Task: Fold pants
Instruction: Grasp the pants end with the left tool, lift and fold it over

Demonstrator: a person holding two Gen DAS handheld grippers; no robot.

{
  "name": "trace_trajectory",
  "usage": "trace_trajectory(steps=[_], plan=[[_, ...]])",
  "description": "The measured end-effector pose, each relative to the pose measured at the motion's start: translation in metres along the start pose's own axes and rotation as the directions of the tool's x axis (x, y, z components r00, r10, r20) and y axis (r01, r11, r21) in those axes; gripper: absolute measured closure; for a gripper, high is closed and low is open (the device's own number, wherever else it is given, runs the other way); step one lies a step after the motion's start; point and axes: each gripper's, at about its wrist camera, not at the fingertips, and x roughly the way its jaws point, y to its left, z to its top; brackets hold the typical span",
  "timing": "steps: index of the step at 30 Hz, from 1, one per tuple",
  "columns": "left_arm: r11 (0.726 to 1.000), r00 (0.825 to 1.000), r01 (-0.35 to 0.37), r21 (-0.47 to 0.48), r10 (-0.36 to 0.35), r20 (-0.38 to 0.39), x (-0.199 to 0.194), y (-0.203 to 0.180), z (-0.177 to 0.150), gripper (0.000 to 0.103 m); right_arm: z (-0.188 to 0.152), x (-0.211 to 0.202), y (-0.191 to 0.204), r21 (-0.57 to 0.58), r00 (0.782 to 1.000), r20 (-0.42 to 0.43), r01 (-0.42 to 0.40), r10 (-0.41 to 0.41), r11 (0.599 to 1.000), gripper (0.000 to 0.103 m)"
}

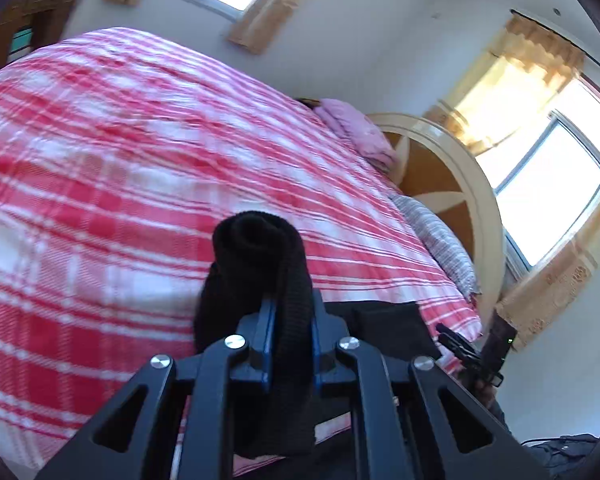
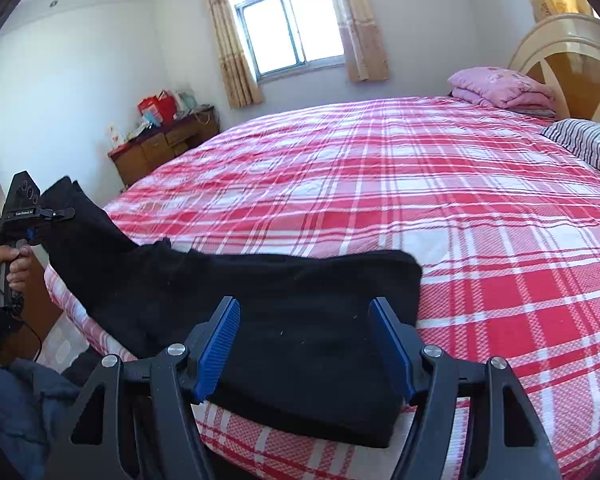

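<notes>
Black pants (image 2: 284,320) lie on the near edge of the red-and-white plaid bed (image 2: 440,184). The waist part lies flat; the leg end rises to the left. My left gripper (image 1: 292,320) is shut on the bunched leg end of the pants (image 1: 256,264) and holds it above the bed; it also shows in the right wrist view (image 2: 48,216). My right gripper (image 2: 304,336) is open, its blue pads (image 2: 216,348) on either side above the flat waist part. It shows small in the left wrist view (image 1: 460,344).
A folded pink blanket (image 2: 504,88) and a striped pillow (image 2: 588,148) lie at the head of the bed by the arched headboard (image 2: 568,36). A wooden dresser (image 2: 164,144) with clutter stands by the far wall under a window (image 2: 292,28).
</notes>
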Motion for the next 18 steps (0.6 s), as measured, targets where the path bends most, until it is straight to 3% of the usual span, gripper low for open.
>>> trace_trajectory(steps=[8,18], plan=[[0.978,0.986,0.141,0.154,-0.124,-0.114,0.061,-0.099,0.010,0.088,0.010,-0.018,-0.023,0.066,0.997,0.066,0.040,-0.044,0.997,0.035],[0.945,0.955,0.216,0.247,-0.152,-0.255,0.135,-0.183,0.013,0.088,0.011,-0.032,-0.076,0.243,0.987,0.101,0.100,-0.127,0.965,0.035]])
